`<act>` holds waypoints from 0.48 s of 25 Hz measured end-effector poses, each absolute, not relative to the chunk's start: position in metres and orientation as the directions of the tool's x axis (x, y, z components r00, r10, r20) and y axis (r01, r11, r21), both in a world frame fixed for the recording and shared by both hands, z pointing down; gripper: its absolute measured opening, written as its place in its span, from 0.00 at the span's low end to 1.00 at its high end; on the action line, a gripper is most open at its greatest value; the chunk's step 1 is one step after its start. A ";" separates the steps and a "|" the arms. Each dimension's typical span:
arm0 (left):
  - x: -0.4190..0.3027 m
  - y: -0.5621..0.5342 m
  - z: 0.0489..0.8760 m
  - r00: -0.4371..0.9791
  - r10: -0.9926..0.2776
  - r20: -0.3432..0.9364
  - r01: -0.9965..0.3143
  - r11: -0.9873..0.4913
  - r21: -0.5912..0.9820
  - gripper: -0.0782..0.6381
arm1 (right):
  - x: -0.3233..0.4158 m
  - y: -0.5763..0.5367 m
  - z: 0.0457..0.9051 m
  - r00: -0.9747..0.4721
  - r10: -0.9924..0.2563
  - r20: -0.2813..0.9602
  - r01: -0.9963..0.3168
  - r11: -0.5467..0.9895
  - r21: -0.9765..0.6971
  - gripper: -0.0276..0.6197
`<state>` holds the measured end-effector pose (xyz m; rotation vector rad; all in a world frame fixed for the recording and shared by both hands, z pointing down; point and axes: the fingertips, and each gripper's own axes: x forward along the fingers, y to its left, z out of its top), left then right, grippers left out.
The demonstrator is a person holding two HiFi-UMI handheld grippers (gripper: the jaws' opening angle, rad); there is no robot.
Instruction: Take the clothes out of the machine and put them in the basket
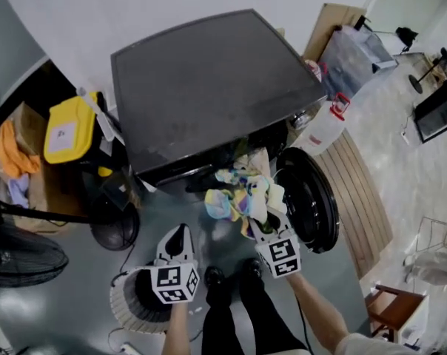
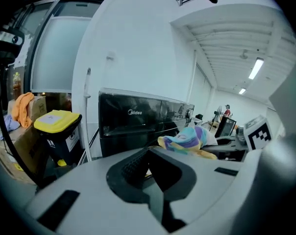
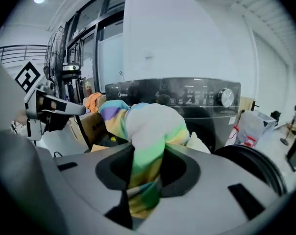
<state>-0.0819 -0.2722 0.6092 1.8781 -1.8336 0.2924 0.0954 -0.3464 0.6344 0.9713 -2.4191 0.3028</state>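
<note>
The black front-loading washing machine [image 1: 209, 80] stands in the middle, with its round door [image 1: 312, 198] swung open to the right. My right gripper [image 1: 262, 229] is shut on a pastel, many-coloured bundle of clothes [image 1: 234, 198], which hangs in front of the machine's opening. In the right gripper view the cloth [image 3: 148, 131] fills the gap between the jaws and spills over them. My left gripper [image 1: 177, 234] is to the left of the bundle with its jaws together and nothing in them. It is above the white ribbed basket [image 1: 131, 309] on the floor.
A yellow-lidded bin [image 1: 68, 128] and a cardboard box with orange cloth [image 1: 16, 154] stand left of the machine. A floor fan [image 1: 20, 261] is at the near left. A white jug [image 1: 323, 128] and a clear storage box [image 1: 353, 54] are at the right. The person's shoes [image 1: 231, 276] are between the grippers.
</note>
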 end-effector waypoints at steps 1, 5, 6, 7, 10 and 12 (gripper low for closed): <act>-0.080 -0.271 0.598 0.069 -0.875 0.480 -0.980 0.030 0.195 0.13 | 0.103 -0.343 0.621 -0.609 -0.586 0.534 -0.699 0.715 -0.013 0.24; -0.071 -0.274 0.549 0.054 -0.889 0.454 -0.982 0.036 0.186 0.13 | 0.132 -0.338 0.561 -0.603 -0.620 0.501 -0.719 0.695 -0.006 0.24; -0.069 -0.276 0.536 0.051 -0.895 0.442 -0.983 0.034 0.183 0.13 | 0.138 -0.337 0.548 -0.602 -0.630 0.491 -0.725 0.689 -0.005 0.24; -0.066 -0.277 0.522 0.050 -0.901 0.431 -0.984 0.030 0.178 0.13 | 0.145 -0.335 0.535 -0.599 -0.639 0.482 -0.731 0.682 -0.004 0.24; -0.054 -0.276 0.484 0.048 -0.910 0.412 -0.987 0.021 0.161 0.13 | 0.164 -0.329 0.495 -0.597 -0.658 0.459 -0.742 0.671 -0.003 0.24; -0.048 -0.275 0.460 0.046 -0.918 0.395 -0.988 0.017 0.154 0.13 | 0.173 -0.325 0.469 -0.600 -0.665 0.445 -0.736 0.677 0.020 0.24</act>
